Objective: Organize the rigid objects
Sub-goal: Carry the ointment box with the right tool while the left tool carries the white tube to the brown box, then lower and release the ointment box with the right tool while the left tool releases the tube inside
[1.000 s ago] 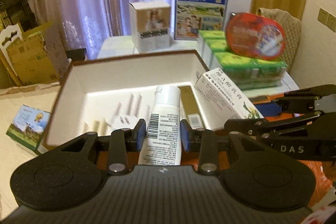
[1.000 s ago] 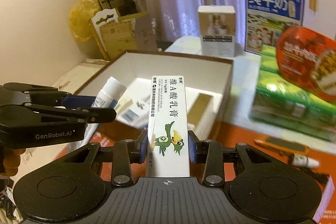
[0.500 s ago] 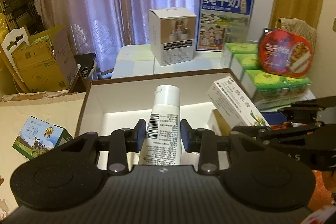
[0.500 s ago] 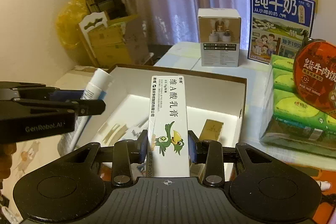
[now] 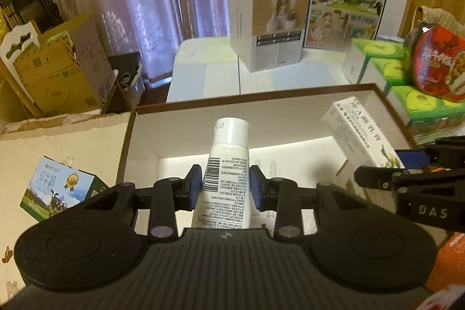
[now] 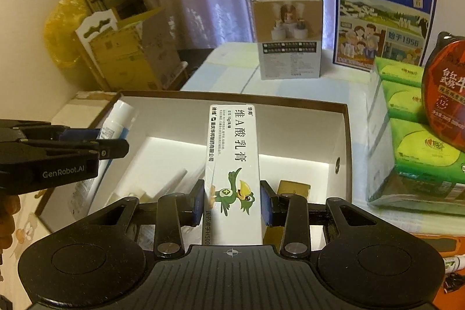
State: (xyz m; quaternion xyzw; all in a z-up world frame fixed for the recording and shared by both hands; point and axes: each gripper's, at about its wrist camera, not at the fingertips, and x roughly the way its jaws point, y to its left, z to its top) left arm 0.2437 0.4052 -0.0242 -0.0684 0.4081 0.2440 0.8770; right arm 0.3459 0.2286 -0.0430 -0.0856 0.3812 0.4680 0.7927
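In my left gripper (image 5: 225, 183) I have the white tube (image 5: 226, 170) pinched between the blue pads, which press on its printed body at about mid-length; its white cap points forward and away from me, over the open brown-rimmed box (image 5: 261, 98). My right gripper (image 6: 232, 204) is clamped on the long white ointment carton (image 6: 232, 164) with the green bird on it, the pads squeezing its near end at the bird while the rest reaches out ahead over the same box (image 6: 232, 98). From the left camera that carton (image 5: 360, 132) shows tilted to the right of the tube, apart from it. Down on the box's white floor, just right of my right gripper, lies a small gold pack (image 6: 293, 189).
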